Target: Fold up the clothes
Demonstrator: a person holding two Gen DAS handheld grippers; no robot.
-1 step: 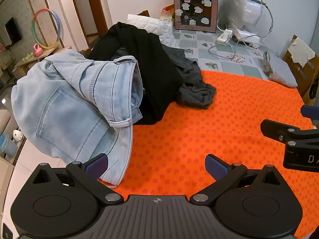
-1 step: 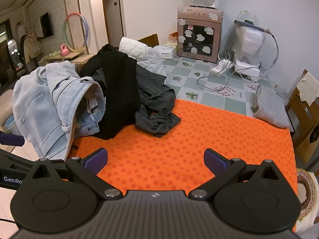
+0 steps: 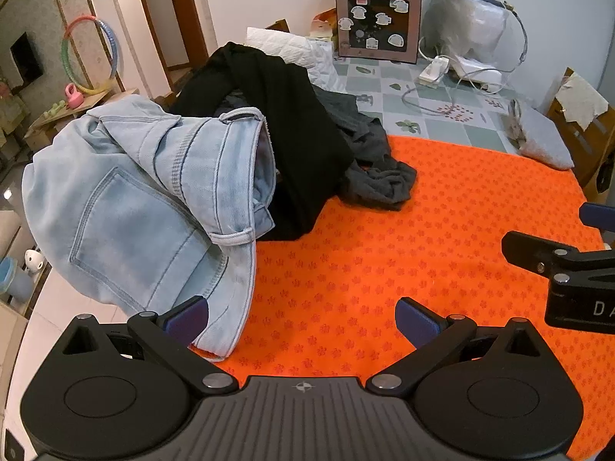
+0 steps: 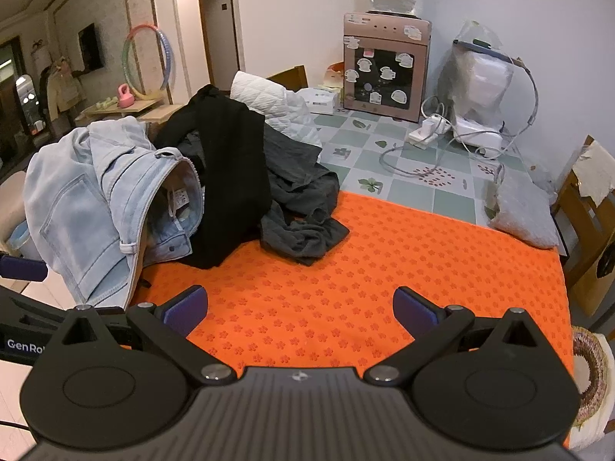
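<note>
Light blue jeans (image 3: 146,199) lie crumpled at the left edge of the orange mat (image 3: 442,211), partly hanging over it. A black garment (image 3: 292,123) is draped against them, and a dark grey garment (image 3: 376,176) is bunched to its right. My left gripper (image 3: 302,317) is open and holds nothing, its left fingertip close to the jeans' hem. The right gripper's fingers (image 3: 557,261) show at the right edge of this view. My right gripper (image 4: 300,307) hangs open over bare mat (image 4: 423,261), in front of the jeans (image 4: 88,199), black garment (image 4: 230,161) and grey garment (image 4: 303,215).
Behind the mat, on a checked cloth, stand a water dispenser (image 4: 384,77), a power strip with cables (image 4: 426,130), a bagged appliance (image 4: 484,77) and a grey pouch (image 4: 522,211). A white quilted pillow (image 4: 269,100) lies behind the clothes. A wooden chair (image 4: 588,207) stands at right.
</note>
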